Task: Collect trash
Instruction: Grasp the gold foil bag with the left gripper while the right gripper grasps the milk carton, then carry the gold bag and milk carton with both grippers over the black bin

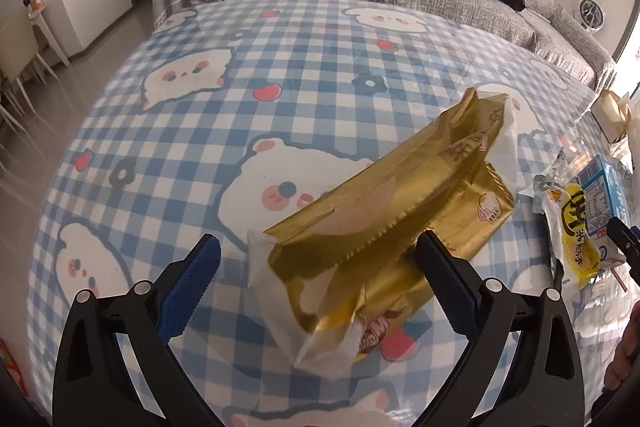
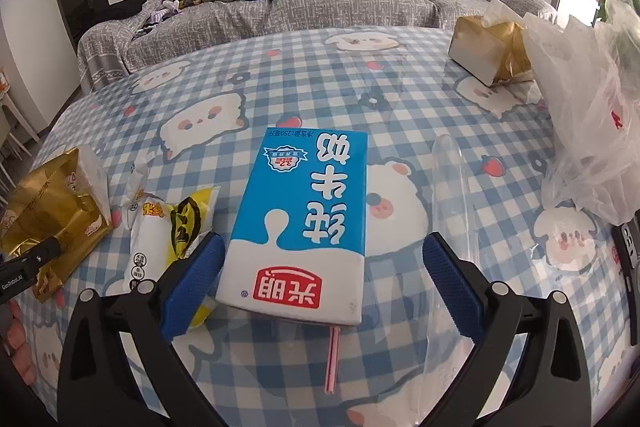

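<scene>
Trash lies loose on the checked tablecloth (image 2: 400, 99), none of it gathered yet, so I judge this the reaching step. The left gripper (image 1: 318, 267) stands released, its jaws wide on either side of the near end of a gold wrapper (image 1: 384, 199), not pinching it. The right gripper (image 2: 324, 267) is likewise spread, straddling the near end of the milk carton (image 2: 304, 223). Next, each needs to close on its piece and lift.

The milk carton is blue and white, lying flat, a pink straw (image 2: 334, 359) poking from its near edge. Just left of the carton lies a yellow snack packet (image 2: 168, 235), beyond that the crumpled gold wrapper. A white plastic bag (image 2: 588, 115) sits well right of the carton, probably the place for it all.
</scene>
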Available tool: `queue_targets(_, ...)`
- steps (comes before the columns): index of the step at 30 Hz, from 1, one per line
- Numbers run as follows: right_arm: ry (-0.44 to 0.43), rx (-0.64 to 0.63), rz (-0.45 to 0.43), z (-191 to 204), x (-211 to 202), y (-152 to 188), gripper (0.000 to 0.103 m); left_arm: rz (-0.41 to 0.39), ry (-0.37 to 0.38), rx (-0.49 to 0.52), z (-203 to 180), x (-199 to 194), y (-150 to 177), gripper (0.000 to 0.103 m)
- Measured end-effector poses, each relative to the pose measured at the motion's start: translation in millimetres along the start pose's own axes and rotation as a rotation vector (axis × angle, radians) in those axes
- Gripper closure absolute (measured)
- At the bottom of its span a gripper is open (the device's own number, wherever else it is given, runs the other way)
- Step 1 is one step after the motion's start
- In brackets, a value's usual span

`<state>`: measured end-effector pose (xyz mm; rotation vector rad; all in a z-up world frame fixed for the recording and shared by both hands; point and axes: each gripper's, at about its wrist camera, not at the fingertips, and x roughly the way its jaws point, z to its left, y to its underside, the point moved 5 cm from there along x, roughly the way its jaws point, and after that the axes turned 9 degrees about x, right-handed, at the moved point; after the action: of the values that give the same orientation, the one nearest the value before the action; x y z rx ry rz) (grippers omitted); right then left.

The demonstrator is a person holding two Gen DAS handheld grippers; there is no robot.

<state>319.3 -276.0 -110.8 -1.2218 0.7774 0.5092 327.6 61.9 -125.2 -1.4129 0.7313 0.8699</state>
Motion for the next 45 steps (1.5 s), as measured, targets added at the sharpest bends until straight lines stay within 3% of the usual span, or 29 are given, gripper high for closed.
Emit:
queue_targets(9,0.003,0.014,0.009,2.3,13.3,-2.9,0.008,0.015,-0.027,0.014,-4.4,7.9,-0.5,0.018)
queue_targets(15,0.016,0.001,0.012,9.5,17.3,-1.2,0.013,0.017,-0.037,0.014,-6.5,4.0,-1.8,0.037)
queue_targets(17,0.025,-0.004,0.019,12.0,19.9,0.4,0.016,0.02,-0.028,0.018,-7.9,2.0,-1.9,0.049)
queue_targets(20,0.028,0.007,0.036,11.0,23.3,2.4,0.023,0.018,-0.026,0.022,-10.9,-0.9,-1.2,0.064)
queue_targets(23,0.031,0.012,0.046,9.6,25.2,3.2,0.038,0.016,-0.017,0.027,-14.2,-2.6,-0.2,0.08)
queue_targets(26,0.033,0.011,0.039,8.2,24.7,3.9,0.042,0.017,-0.008,0.02,-14.9,-4.0,1.5,0.087)
queue_targets(45,0.026,-0.003,0.019,7.8,-4.7,6.5,0.043,0.001,0.052,0.004,-15.3,-27.7,6.1,0.091)
